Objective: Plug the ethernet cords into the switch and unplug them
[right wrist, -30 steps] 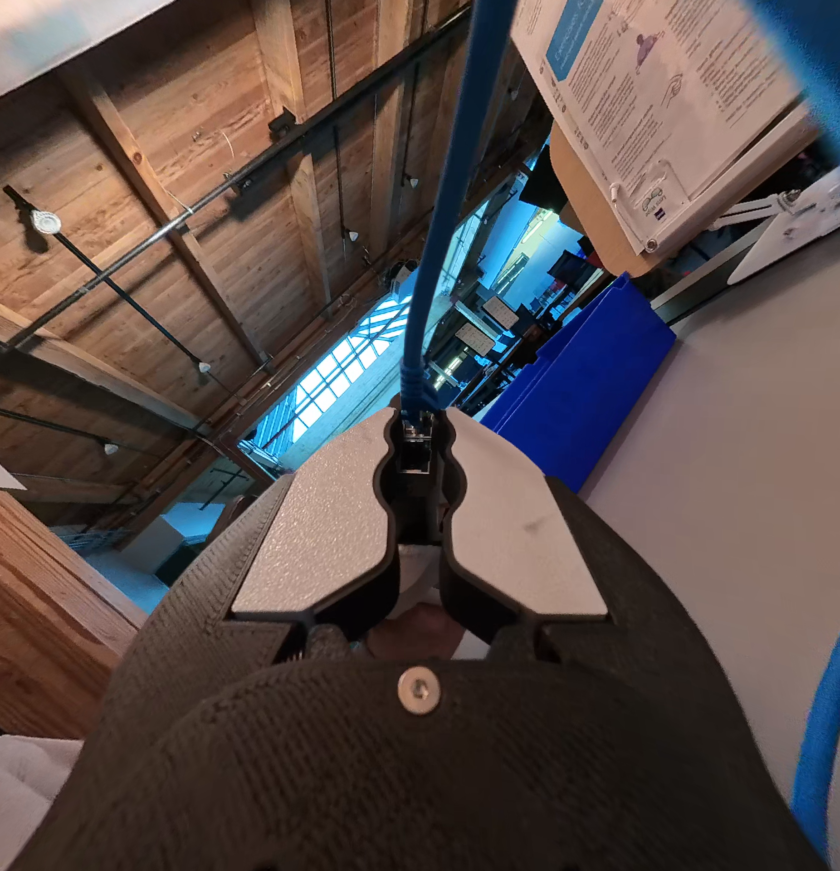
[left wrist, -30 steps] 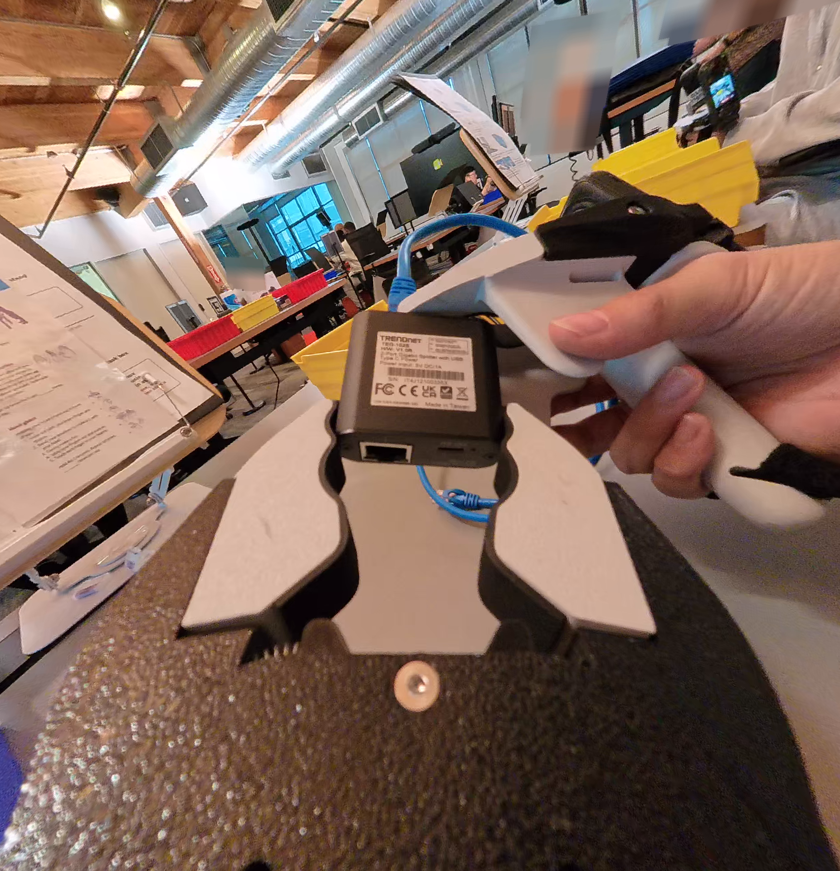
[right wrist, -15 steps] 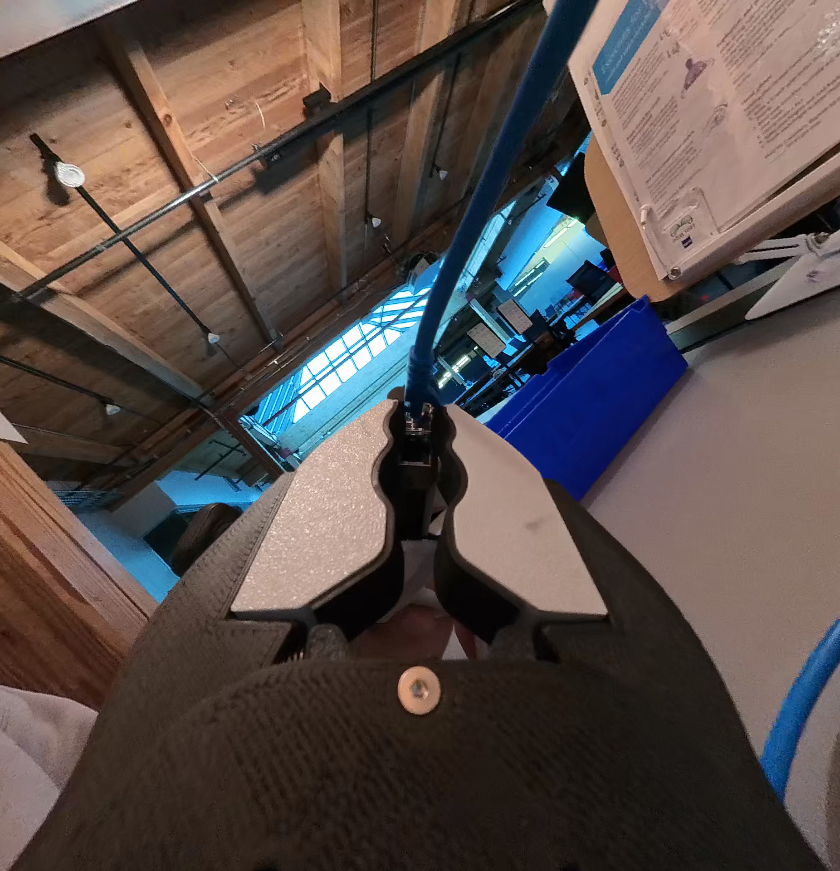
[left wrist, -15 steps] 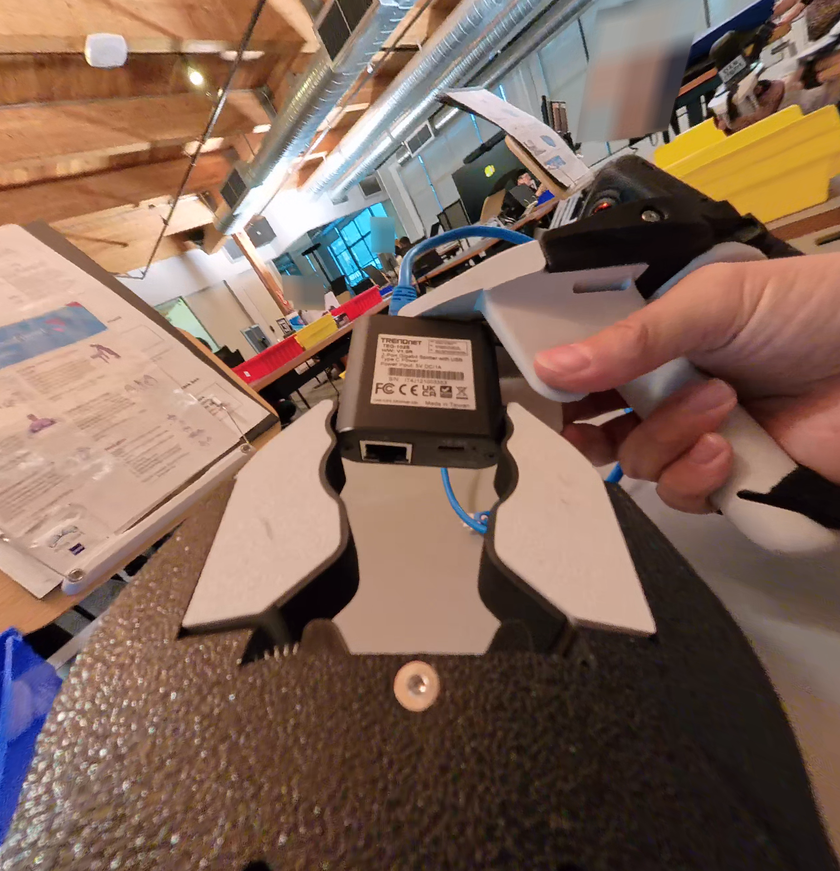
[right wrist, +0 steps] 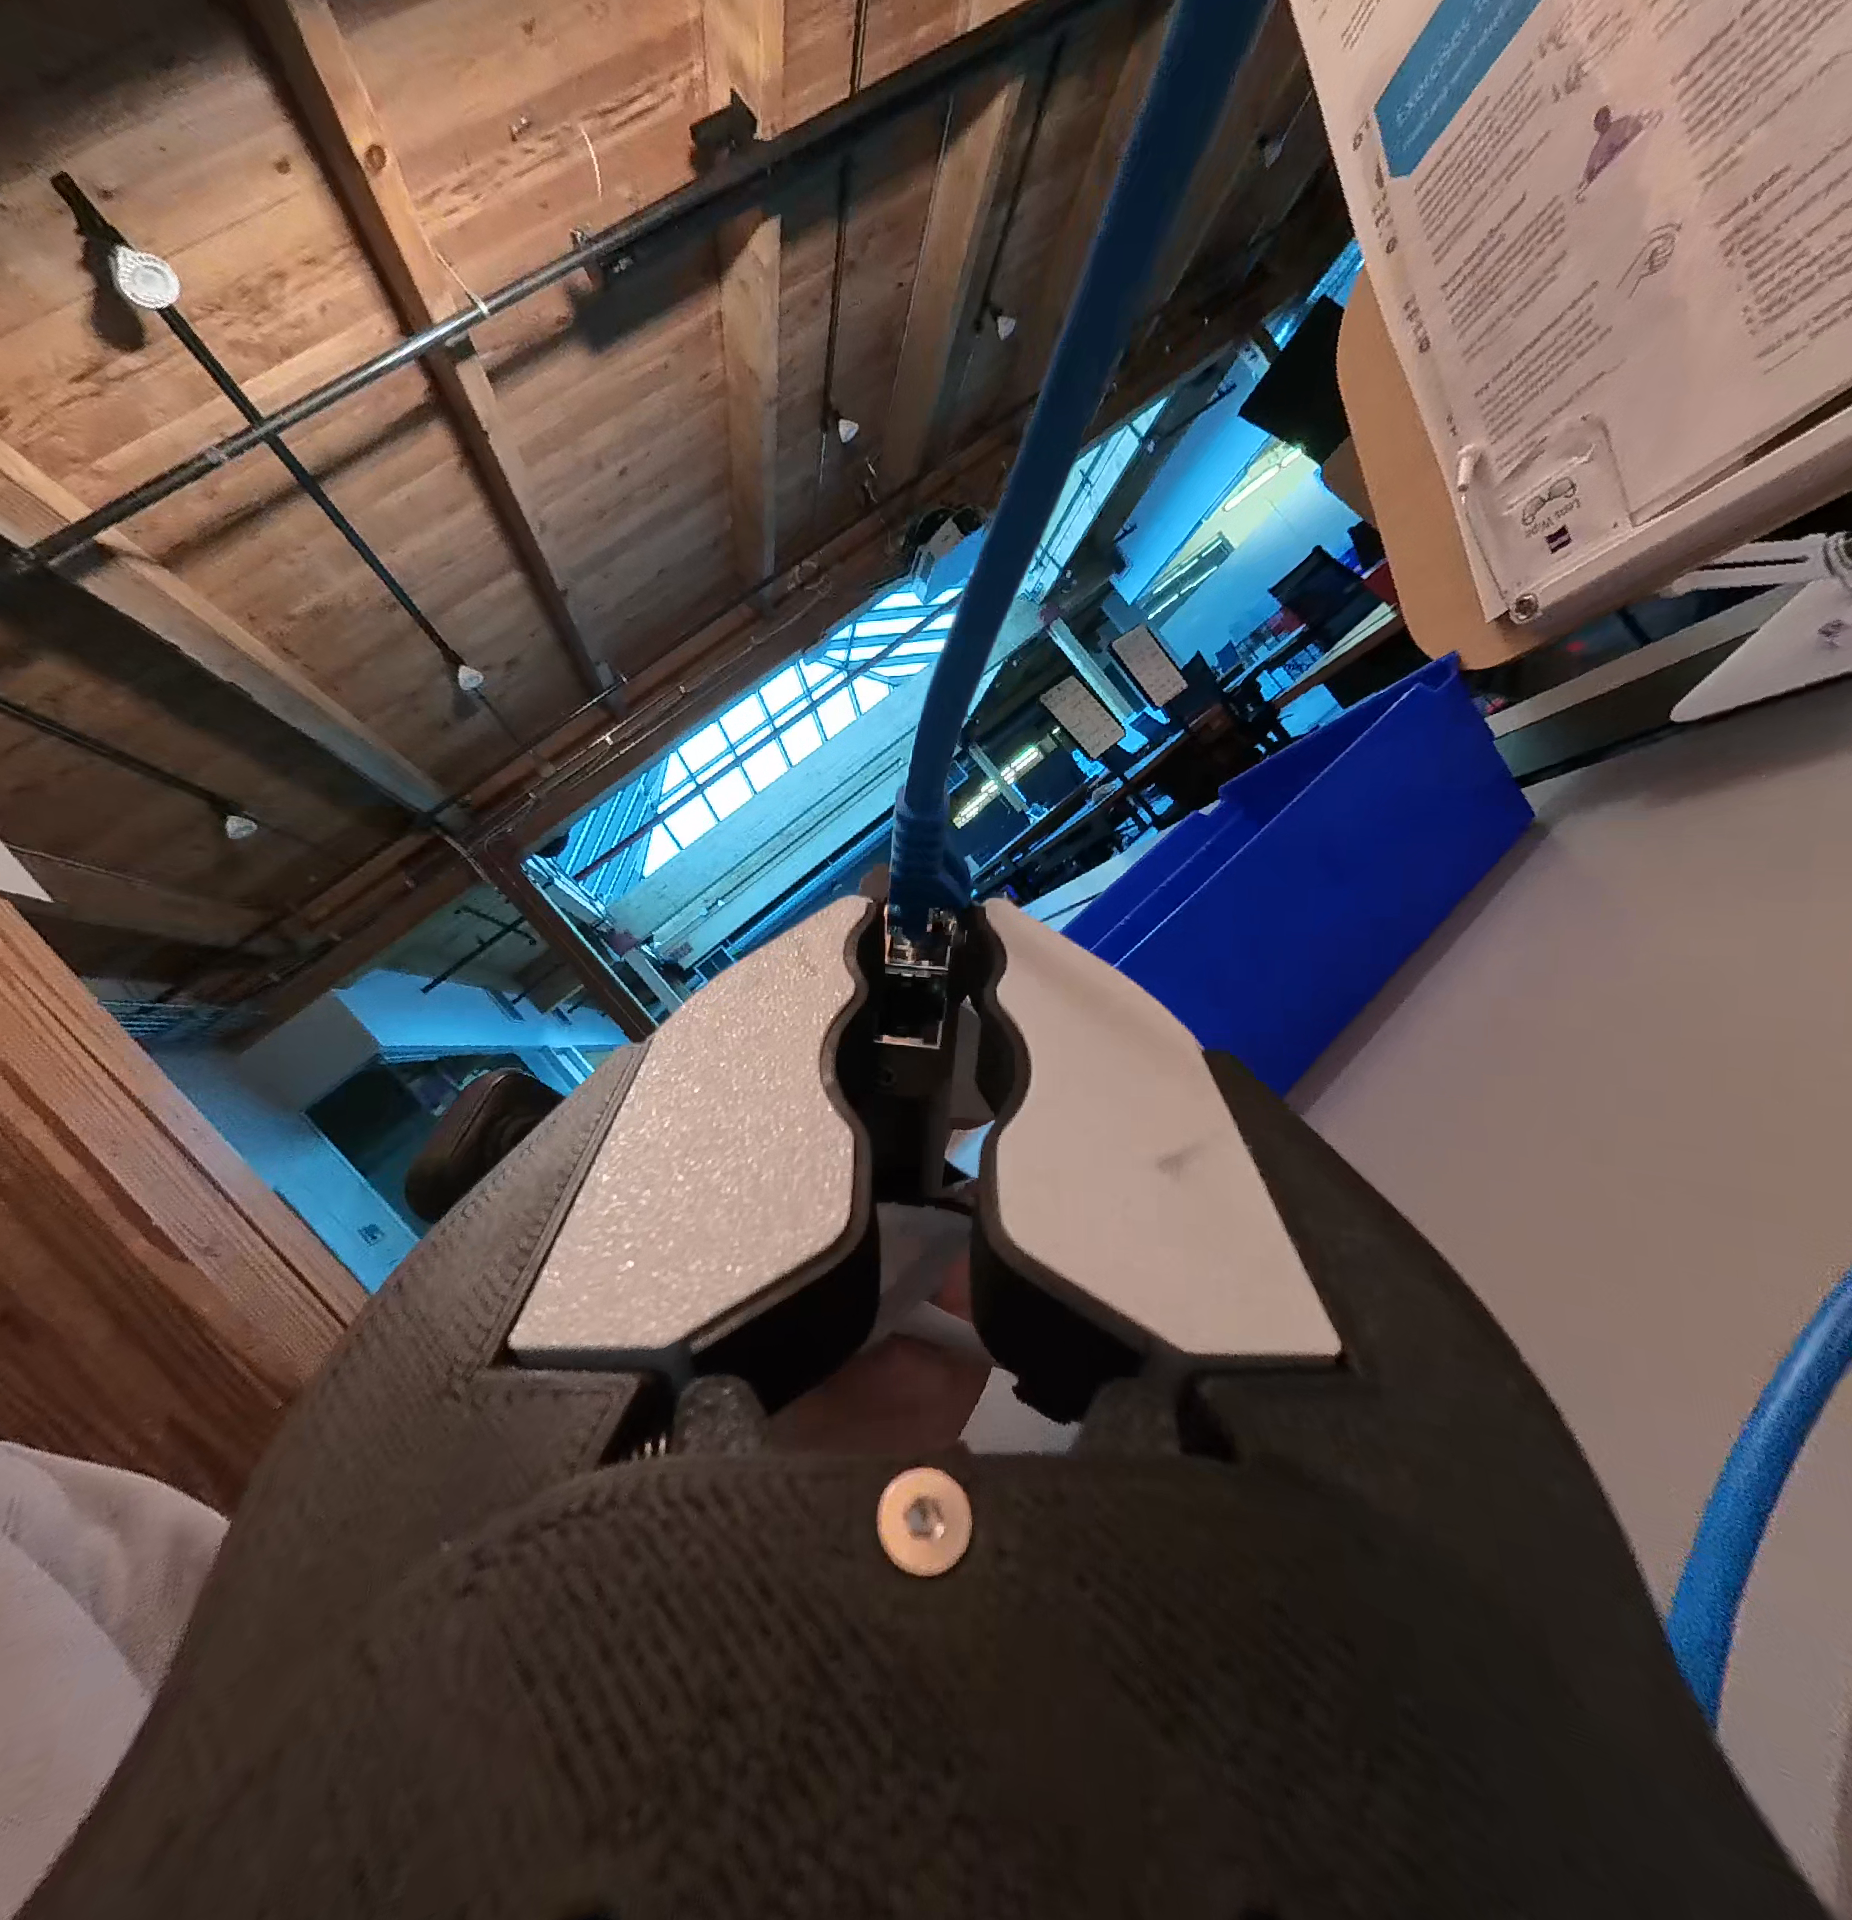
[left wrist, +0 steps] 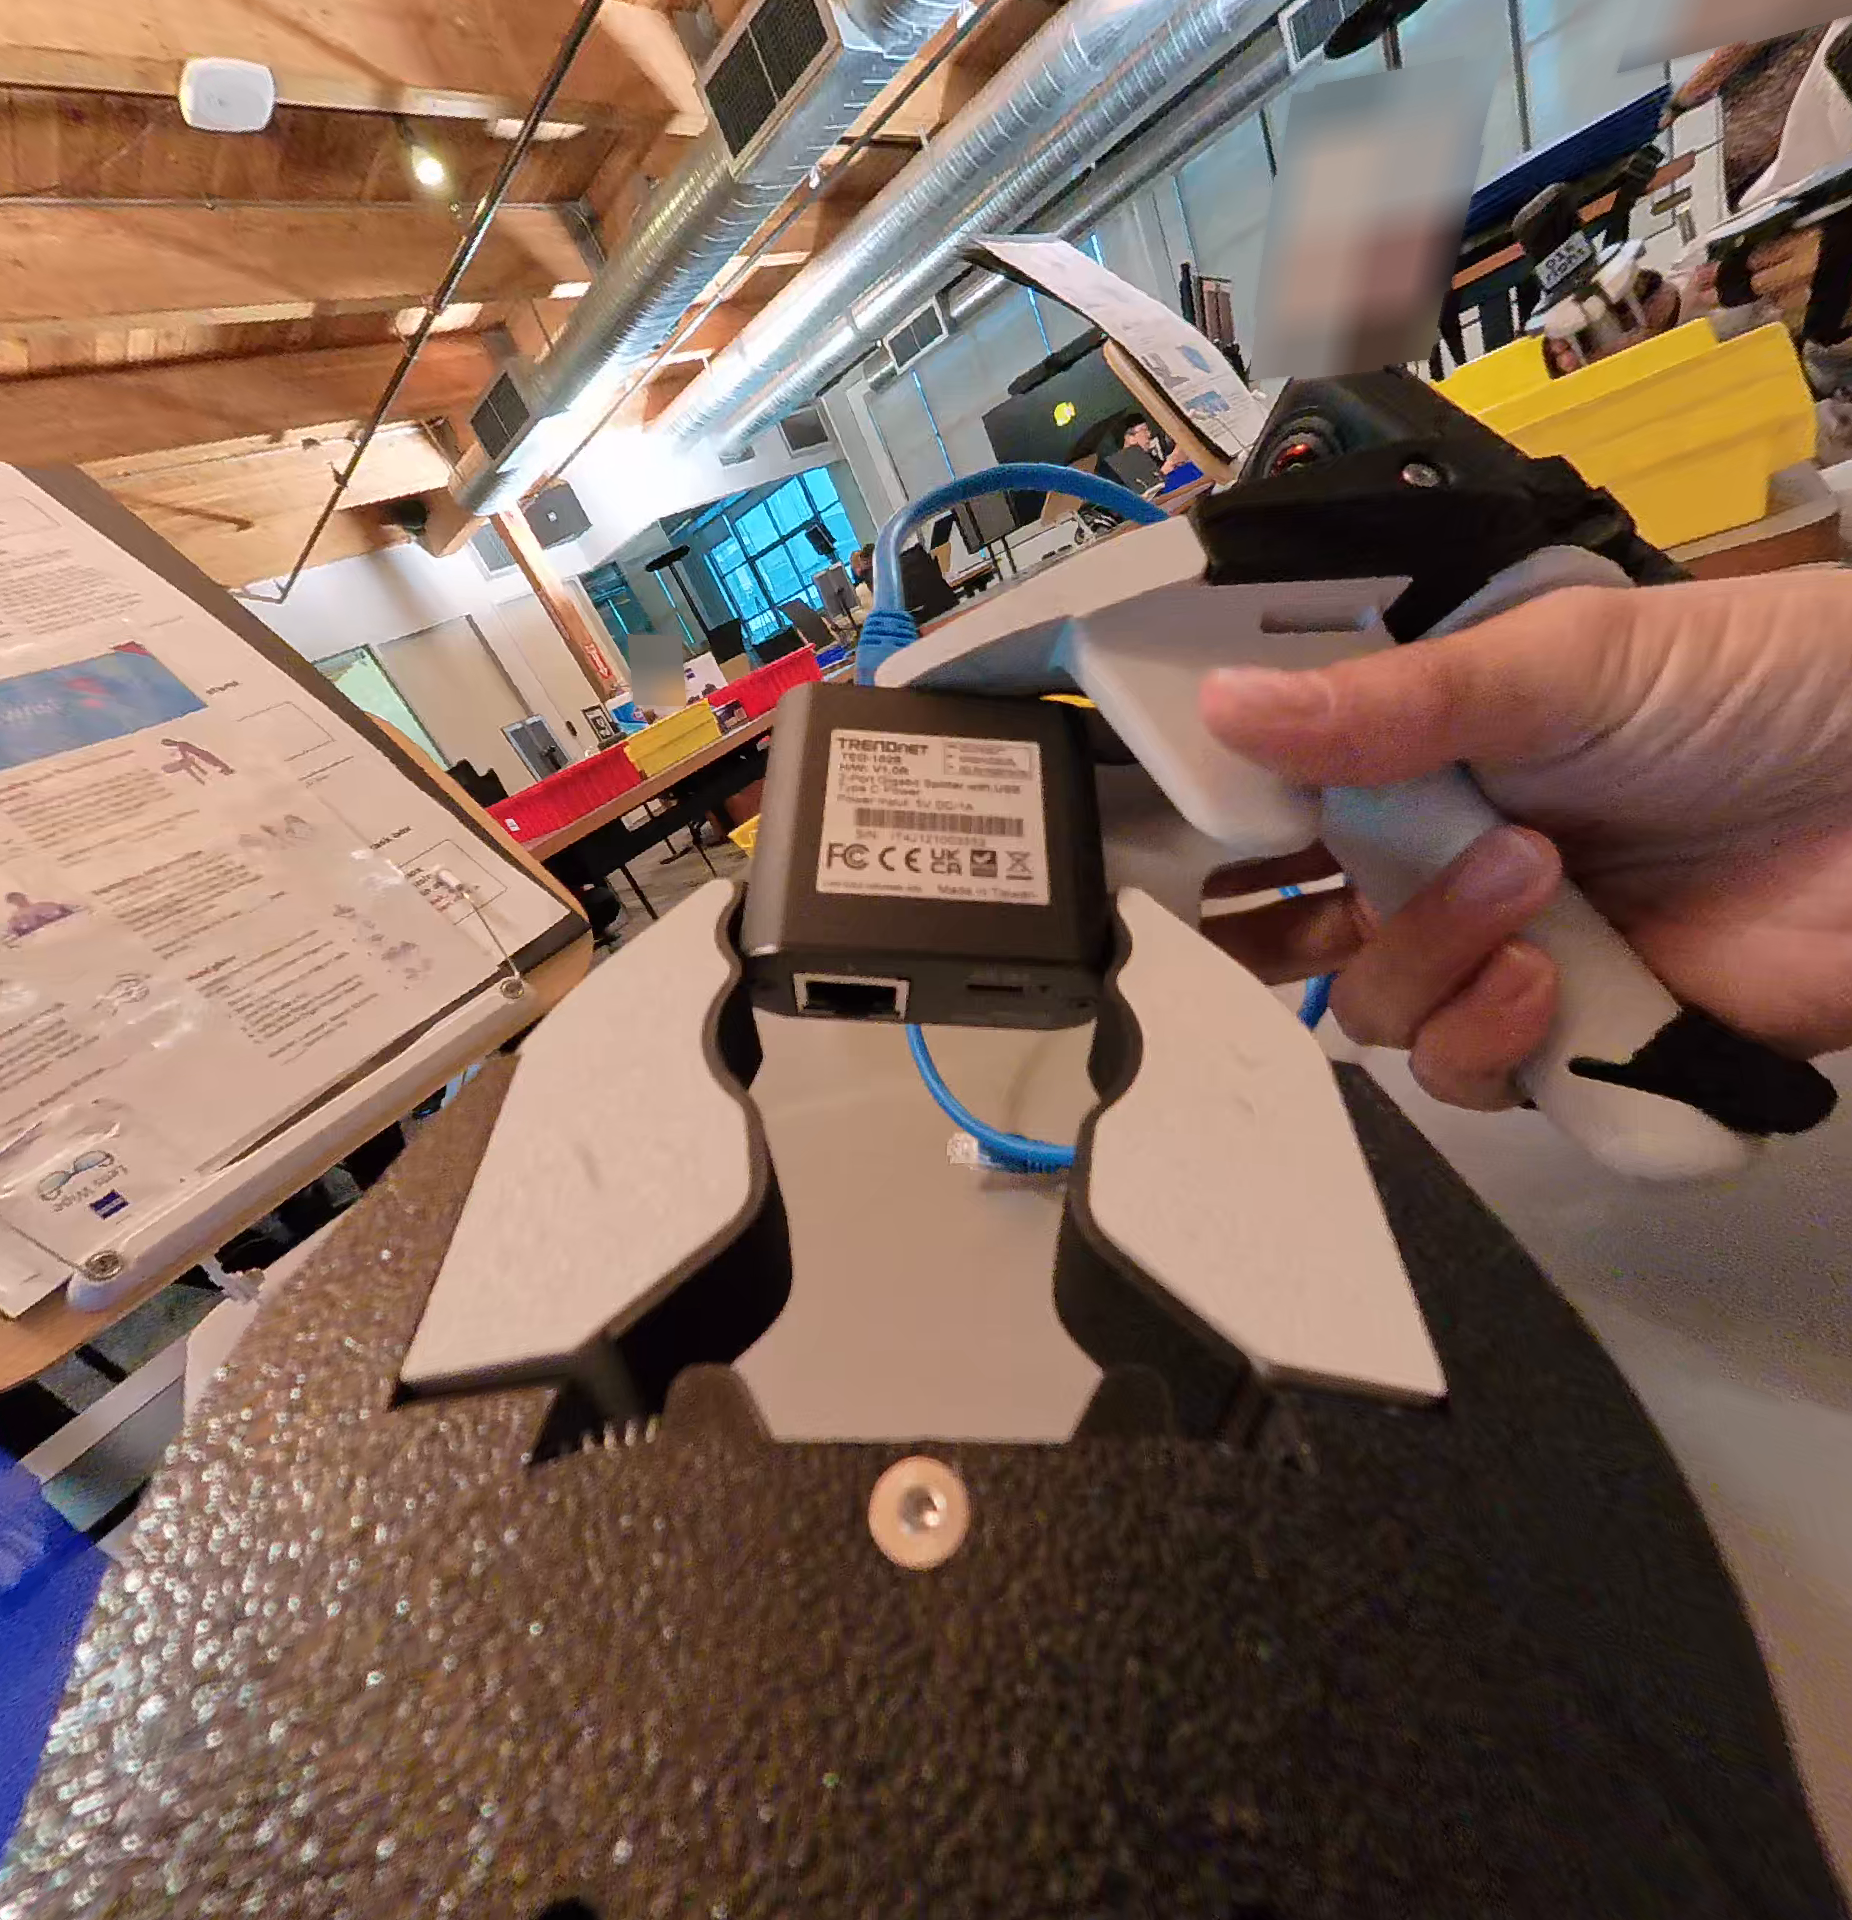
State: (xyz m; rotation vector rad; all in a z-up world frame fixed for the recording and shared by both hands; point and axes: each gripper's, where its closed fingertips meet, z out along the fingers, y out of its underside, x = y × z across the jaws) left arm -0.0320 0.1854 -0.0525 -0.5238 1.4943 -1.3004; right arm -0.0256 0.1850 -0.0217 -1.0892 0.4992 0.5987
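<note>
Switch (left wrist: 927, 862), a small black box with a white label on its upper face, sits clamped between the two grey fingers of the left tool (left wrist: 927, 966), lifted off the grey table (left wrist: 1680, 1299). Its near edge shows an empty network port on the left and a smaller slot to the right. Behind the box a blue ethernet cord (left wrist: 989, 497) arcs up and over, its plug end meeting the far edge of the switch, where the right tool (left wrist: 901, 665) reaches in from the right, gripped by a person's hand (left wrist: 1628, 821). (Whether that plug is fully seated in its port cannot be told from the left wrist view.)

In the right wrist view the right tool is nearly closed, its fingers pinched on the clear plug (right wrist: 914, 940) of the blue cord, which rises straight up out of frame; the dark edge of the switch lies just below the plug between the fingers. A second blue cord lies on the table under the switch, its clear plug (left wrist: 979, 1151) loose and touching nothing else.

To the left stands a tilted board with printed sheets (left wrist: 174, 883), and a blue bin (right wrist: 1317, 883) rests at the table's edge. Yellow bins (left wrist: 1649, 436) sit farther right, under a ceiling of wooden beams and silver ducts.
</note>
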